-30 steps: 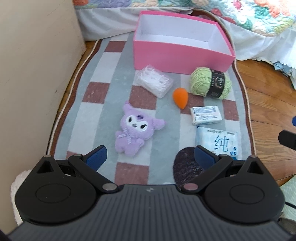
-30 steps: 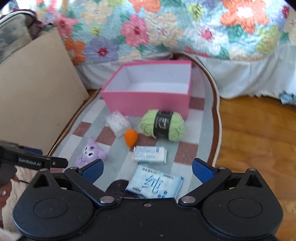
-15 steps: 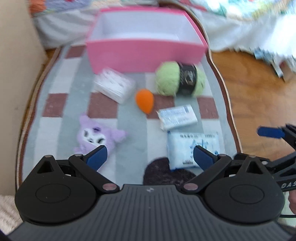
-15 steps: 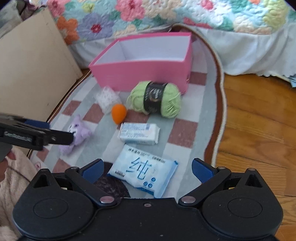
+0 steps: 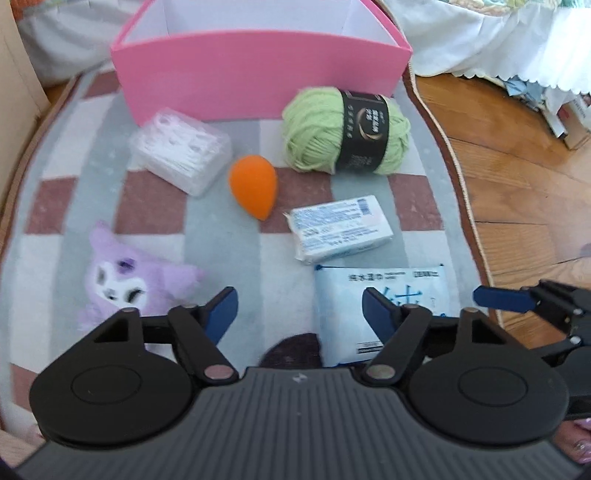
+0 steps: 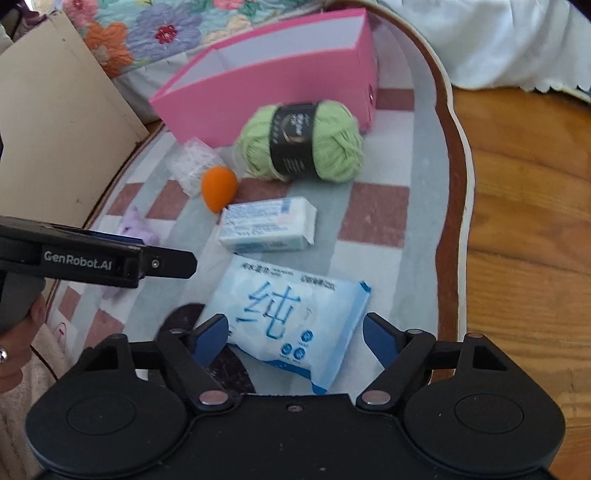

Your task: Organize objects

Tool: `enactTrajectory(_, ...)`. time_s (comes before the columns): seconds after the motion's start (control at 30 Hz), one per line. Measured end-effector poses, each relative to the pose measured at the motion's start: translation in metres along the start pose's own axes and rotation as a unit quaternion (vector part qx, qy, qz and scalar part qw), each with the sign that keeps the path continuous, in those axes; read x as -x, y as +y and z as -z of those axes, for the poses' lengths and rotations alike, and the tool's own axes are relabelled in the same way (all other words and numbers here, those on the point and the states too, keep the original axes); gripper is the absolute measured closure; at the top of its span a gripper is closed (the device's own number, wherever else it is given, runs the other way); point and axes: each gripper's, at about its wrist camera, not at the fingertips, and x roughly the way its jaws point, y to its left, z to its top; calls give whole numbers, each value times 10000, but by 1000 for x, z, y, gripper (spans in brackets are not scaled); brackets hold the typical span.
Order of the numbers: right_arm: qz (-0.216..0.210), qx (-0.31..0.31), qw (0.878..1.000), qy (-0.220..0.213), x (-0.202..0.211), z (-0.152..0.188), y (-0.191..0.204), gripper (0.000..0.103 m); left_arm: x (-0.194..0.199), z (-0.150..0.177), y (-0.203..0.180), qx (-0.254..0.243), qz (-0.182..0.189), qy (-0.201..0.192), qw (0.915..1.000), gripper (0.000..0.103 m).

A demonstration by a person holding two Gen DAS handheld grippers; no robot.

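Note:
An empty pink box [image 5: 258, 70] [image 6: 273, 85] stands at the rug's far end. In front of it lie a green yarn ball [image 5: 345, 131] [image 6: 301, 140], a clear plastic case [image 5: 181, 155], an orange sponge egg [image 5: 254, 186] [image 6: 218, 187], a small white-blue packet [image 5: 340, 229] [image 6: 267, 224], a blue wipes pack [image 5: 384, 306] [image 6: 291, 317] and a purple plush [image 5: 129, 284]. My left gripper [image 5: 300, 314] is open above the rug. My right gripper [image 6: 295, 339] is open, its fingers either side of the wipes pack.
A checked rug [image 5: 74, 229] covers part of a wooden floor [image 6: 524, 229]. A beige board [image 6: 55, 147] stands at the left. A bed with a floral quilt [image 6: 147, 33] and white skirt lies behind the box. A dark round patch [image 5: 291, 350] lies near me.
Both grippers have moved forward and lower toward the objects. The right gripper now straddles the wipes pack. Both stay open.

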Motion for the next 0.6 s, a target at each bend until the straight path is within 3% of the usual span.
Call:
enactTrajectory(0.1, 121, -112, 9999, 28, -4, 3, -5, 20, -12, 4, -1, 239, -58, 28, 9997, 40)
enactTrajectory(0.27, 244, -435, 9986, 171, -14, 7, -16, 40, -27, 11, 2, 452, 197, 193, 9986, 51)
enactTrajectory(0.6, -60, -783, 9968, 167, -18, 15, -19, 54, -32, 22, 7, 607, 249, 37, 9978, 50)
